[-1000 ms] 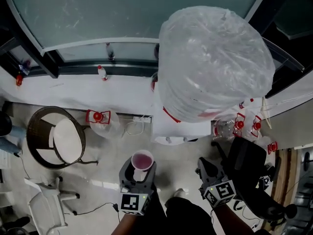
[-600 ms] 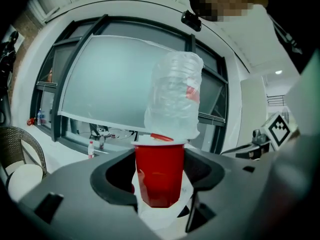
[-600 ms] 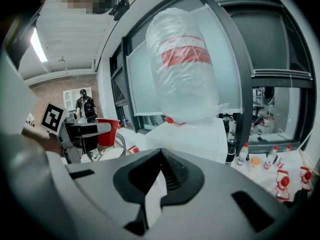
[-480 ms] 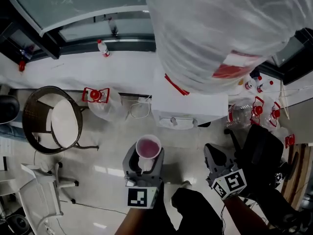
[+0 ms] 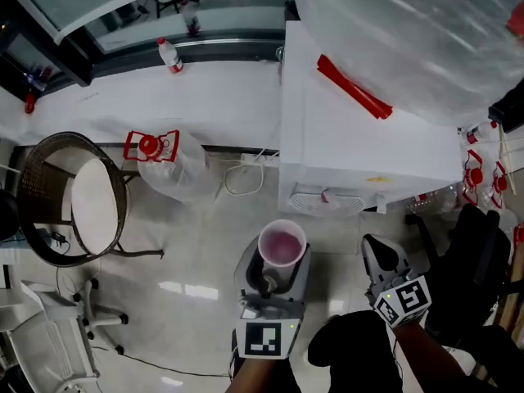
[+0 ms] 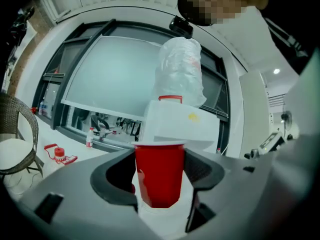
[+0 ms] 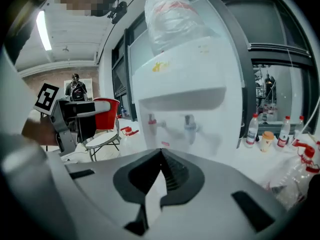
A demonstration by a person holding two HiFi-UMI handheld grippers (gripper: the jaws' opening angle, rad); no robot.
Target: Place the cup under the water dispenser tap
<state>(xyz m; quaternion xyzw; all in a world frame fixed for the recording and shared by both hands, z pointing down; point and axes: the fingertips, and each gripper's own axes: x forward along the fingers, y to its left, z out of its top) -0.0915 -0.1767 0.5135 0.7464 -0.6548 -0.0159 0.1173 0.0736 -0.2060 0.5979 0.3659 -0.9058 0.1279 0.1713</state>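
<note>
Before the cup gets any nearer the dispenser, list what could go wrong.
The left tongs grip the red cup well below its rim; it could tilt or slip out.
The water dispenser has a red tap and a second tap close together; the cup may end under the wrong one, or its rim may knock a tap.
The right tongs, shut and empty, hang near the dispenser front and could bump it.

Right gripper (image 7: 160,150), fingers (image 7: 173,172) together and empty, before the water dispenser (image 7: 185,79).
</note>
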